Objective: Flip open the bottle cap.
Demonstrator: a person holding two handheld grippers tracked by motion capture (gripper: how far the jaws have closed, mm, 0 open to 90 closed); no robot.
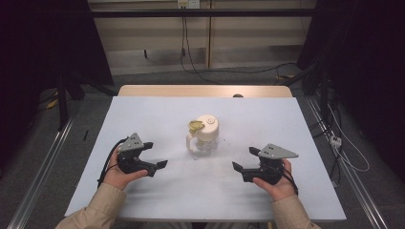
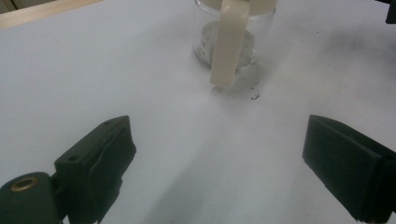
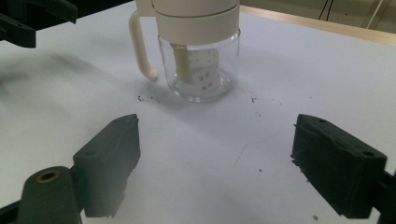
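From the high view, a person is sitting at a bench (image 1: 143,191) covered by a pale blue-white sheet, its wooden far edge showing beyond the sheet. A clear glass jar (image 1: 204,138) with a cream lid and cream handle is standing upright near the middle, a yellowish piece lying on the lid. The left hand-held gripper (image 1: 155,155) is resting at the jar's left and the right hand-held gripper (image 1: 244,160) at its right, both well apart from it, jaws spread and holding nothing. Beige sleeves are entering from below. Beyond the bench, grey floor is running to a light wall where cables (image 1: 186,52) are hanging; dark curtains are flanking both sides, and metal rails are lining the floor.

In the left gripper view, the two black jaws are standing wide apart over the bare sheet, with the jar (image 2: 229,42) straight ahead, its handle (image 2: 229,51) facing the camera. Small dark specks are lying on the sheet just beside the handle's foot.

In the right gripper view, the jaws are again gaping wide and empty. The jar (image 3: 201,70) is standing ahead, handle to its left, a white perforated insert showing through the glass. Fine scratches and dark flecks are marking the sheet around it.
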